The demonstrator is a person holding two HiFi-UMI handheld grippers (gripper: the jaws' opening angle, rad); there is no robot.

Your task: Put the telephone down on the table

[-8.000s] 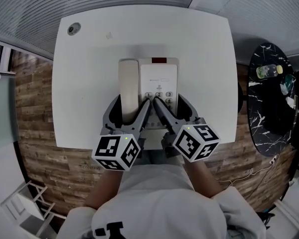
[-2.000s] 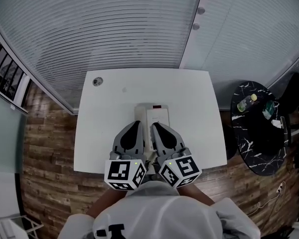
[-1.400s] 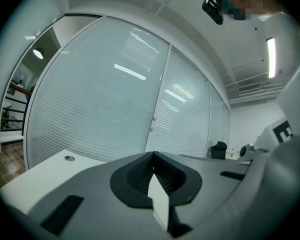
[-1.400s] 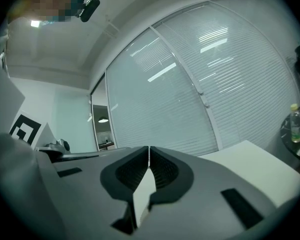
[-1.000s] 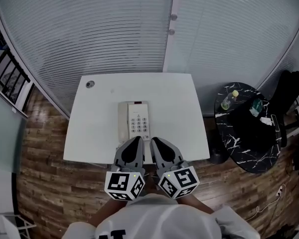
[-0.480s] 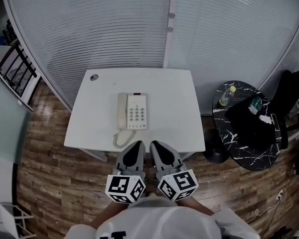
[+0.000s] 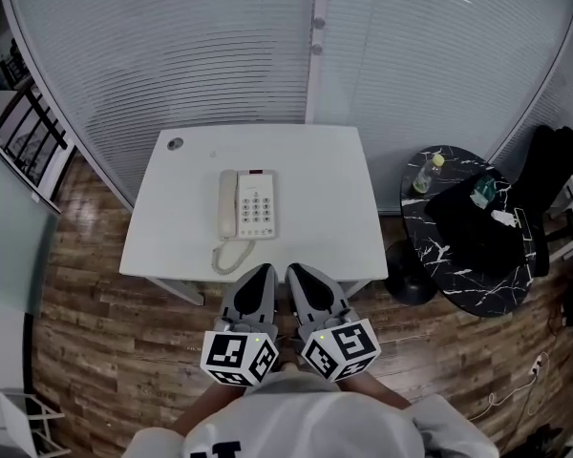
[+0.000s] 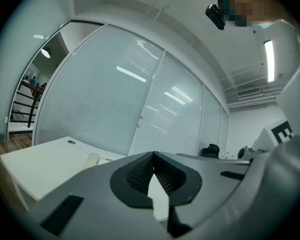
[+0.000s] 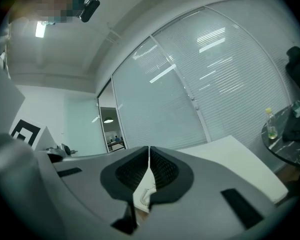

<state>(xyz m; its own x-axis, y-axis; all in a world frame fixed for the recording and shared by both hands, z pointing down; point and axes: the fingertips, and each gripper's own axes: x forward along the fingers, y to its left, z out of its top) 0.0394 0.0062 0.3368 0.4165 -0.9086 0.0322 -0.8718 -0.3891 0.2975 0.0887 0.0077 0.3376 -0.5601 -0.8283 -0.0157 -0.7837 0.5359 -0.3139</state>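
Found the corded telephone (image 7: 247, 204) lying flat near the middle of the white table (image 7: 315, 189), with the handset (image 7: 228, 204) cradled on its left side and the keypad (image 7: 257, 205) on its right. Noted the coiled cord (image 7: 224, 256) looping toward the near table edge.

Found the left gripper (image 7: 265, 270) and right gripper (image 7: 293, 270) side by side in front of the table's near edge, well apart from the telephone. Confirmed both clenched tight, pads meeting, nothing grasped in either.

Judged placement as done: base resting squarely on the tabletop, no tilt apparent.

Handling assessment, by judgement only:
- Expect a rigid plastic shell, light to moderate in weight, smooth and somewhat slippery under the pads.
- Treat the handset as loose in its cradle and likely to drop out if tipped.
- Expect a springy cord, apt to drag or snag.
- Recommend gripping the base on its two long sides, one gripper per side, kept level; avoid lifting by handset or cord.
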